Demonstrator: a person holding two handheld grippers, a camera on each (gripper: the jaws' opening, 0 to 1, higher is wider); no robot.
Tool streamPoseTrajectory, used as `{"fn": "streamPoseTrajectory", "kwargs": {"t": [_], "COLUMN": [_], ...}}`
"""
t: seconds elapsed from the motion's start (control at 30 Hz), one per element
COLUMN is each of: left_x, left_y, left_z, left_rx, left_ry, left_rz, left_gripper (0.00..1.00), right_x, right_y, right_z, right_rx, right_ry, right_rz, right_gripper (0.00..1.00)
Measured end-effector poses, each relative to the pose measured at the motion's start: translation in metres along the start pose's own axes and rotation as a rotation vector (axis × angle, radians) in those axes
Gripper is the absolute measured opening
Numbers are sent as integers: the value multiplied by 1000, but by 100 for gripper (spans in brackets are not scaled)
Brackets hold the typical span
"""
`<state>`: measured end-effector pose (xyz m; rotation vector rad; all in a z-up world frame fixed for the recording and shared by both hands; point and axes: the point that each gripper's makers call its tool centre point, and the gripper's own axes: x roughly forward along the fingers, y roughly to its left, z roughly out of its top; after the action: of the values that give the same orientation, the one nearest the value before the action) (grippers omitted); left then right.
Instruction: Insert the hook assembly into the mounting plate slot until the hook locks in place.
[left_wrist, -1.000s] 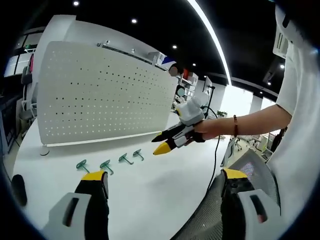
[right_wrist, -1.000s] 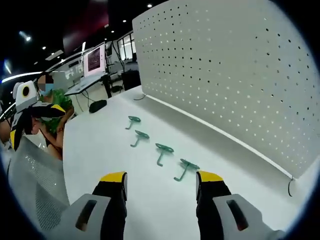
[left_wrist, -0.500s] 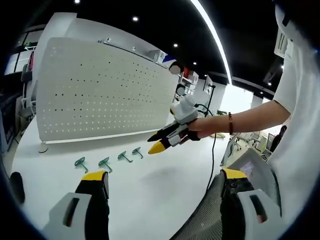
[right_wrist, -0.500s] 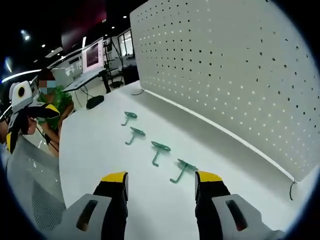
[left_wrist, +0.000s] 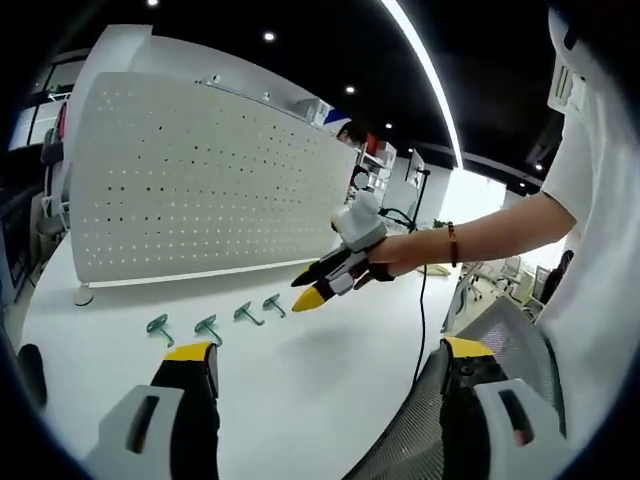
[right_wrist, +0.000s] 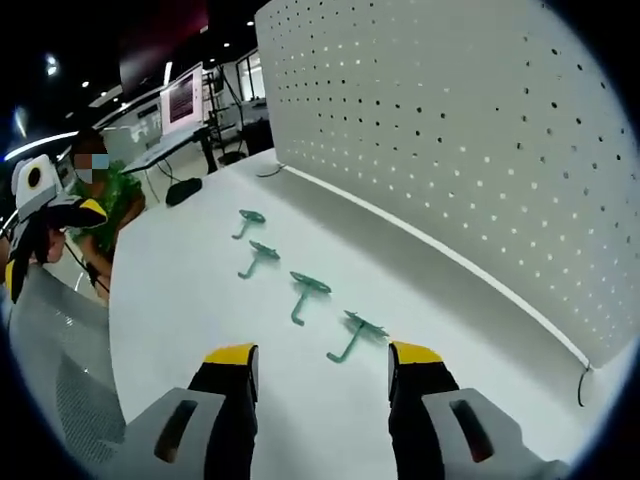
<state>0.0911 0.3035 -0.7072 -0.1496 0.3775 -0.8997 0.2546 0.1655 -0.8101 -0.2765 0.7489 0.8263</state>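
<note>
In the right gripper view we see four green hooks in a row on the white table (right_wrist: 180, 300), in front of the upright pegboard (right_wrist: 480, 150). The nearest hook (right_wrist: 352, 334) lies just ahead of the right gripper (right_wrist: 322, 362), a little toward its right jaw; beyond it come the second hook (right_wrist: 305, 293), the third hook (right_wrist: 260, 256) and the far hook (right_wrist: 246, 220). The jaws of this gripper stand wide apart, with nothing between them, and they touch no hook. At the left edge of this view the left gripper (right_wrist: 15, 270) shows, well apart from the hooks; from here we cannot tell how its jaws stand. A person in green (right_wrist: 105, 205) sits beyond the table, with a monitor (right_wrist: 185, 100) further back.

In the left gripper view the left gripper (left_wrist: 325, 352) has its jaws released and wide, empty, hanging near the table edge (left_wrist: 300, 400). The right gripper (left_wrist: 308, 291) comes in from the right, held in a hand (left_wrist: 390, 255), its yellow tips pointing down toward the end of the hook row. The tips look slightly parted here, though the angle is poor. The four hooks (left_wrist: 205, 325) lie in a line between the pegboard (left_wrist: 200, 180) and us, all flat on the table, none in the board.
</note>
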Motion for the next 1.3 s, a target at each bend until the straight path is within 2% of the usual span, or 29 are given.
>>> {"fn": "streamPoseTrajectory", "kwargs": {"t": [0.4,1.3], "left_x": [-1,-4], "left_y": [0,9], "left_z": [-7,-10], "left_rx": [2,-17], "left_ry": [35,46], "left_rz": [6,35], "left_gripper": [94,93], "right_x": [11,29], "right_y": [-7,-28], "right_z": [8,2], "right_rx": [7,-19], "right_ry": [3,71], "right_rz": [6,-24], "right_gripper": [49,31]}}
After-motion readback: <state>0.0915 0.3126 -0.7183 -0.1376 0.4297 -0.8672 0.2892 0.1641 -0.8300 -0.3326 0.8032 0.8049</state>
